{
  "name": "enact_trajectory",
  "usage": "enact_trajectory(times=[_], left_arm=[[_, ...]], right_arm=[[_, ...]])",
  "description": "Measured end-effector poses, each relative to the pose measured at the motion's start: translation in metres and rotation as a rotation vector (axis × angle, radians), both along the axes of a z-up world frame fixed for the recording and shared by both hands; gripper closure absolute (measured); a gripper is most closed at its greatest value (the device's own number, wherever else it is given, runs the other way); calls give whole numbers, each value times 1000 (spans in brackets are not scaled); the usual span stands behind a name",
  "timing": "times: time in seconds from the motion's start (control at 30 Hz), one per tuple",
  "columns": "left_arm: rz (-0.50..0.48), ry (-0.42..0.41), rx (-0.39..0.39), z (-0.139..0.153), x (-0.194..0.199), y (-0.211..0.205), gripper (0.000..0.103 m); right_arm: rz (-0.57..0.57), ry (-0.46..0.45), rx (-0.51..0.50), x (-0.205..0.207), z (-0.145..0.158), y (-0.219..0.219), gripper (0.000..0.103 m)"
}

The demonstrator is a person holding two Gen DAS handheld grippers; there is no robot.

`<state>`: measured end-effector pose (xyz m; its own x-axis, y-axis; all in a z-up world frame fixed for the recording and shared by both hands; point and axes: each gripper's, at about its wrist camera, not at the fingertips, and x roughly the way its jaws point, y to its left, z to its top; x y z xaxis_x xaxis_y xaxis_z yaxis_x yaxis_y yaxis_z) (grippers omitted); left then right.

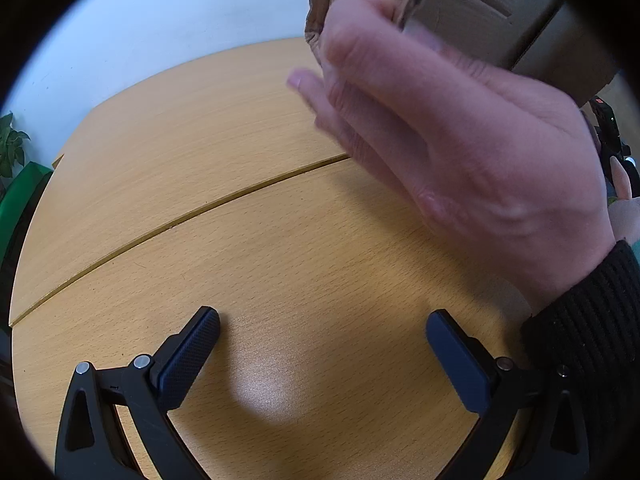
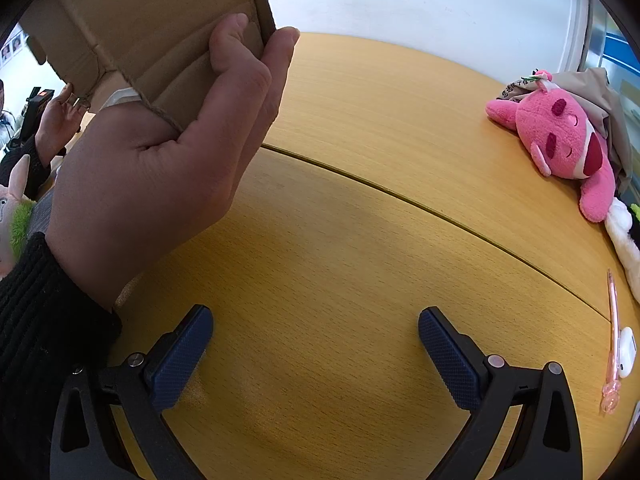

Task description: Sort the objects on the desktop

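A person's hand [image 1: 460, 140] in a black knit sleeve holds a cardboard box [image 1: 472, 4] by its flap above the wooden table [image 1: 240, 200]. The same hand [image 2: 160, 152] grips the cardboard box [image 2: 132, 28] at upper left in the right wrist view. My left gripper [image 1: 322, 330] hovers open over bare wood, nothing between its fingers. My right gripper [image 2: 316, 328] is open too, empty. A pink plush toy [image 2: 560, 140] lies at the right edge, with a pink pen [image 2: 611, 340] and a white earbud case [image 2: 625, 352] nearer me.
A seam [image 2: 400, 196] runs across the tabletop. A white plush [image 2: 624, 236] and beige fabric [image 2: 600, 92] lie by the pink toy. Another plush with green fur [image 2: 16, 216] sits at far left, where a second hand [image 2: 60, 116] shows. A green chair [image 1: 20, 196] and plant [image 1: 12, 144] stand left.
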<state>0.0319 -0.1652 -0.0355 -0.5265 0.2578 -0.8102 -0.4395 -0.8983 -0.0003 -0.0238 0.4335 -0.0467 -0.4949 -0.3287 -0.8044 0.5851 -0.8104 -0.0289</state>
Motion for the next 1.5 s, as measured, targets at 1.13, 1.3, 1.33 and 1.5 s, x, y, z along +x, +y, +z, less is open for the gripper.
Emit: enact_trajectory(times=[1.13,1.3,1.33,1.5], left_arm=[[-3,0,0,0,-1,1,0],[-3,0,0,4,0,0,0],[-3,0,0,5,0,0,0],[-3,0,0,6,0,-1,0]], right_arm=[[0,1,1,1,-1,0,0],[-1,0,0,-1,-1,1,0],[-1,0,0,-1,-1,1,0],[-1,-1,0,-2,-1,1,0]])
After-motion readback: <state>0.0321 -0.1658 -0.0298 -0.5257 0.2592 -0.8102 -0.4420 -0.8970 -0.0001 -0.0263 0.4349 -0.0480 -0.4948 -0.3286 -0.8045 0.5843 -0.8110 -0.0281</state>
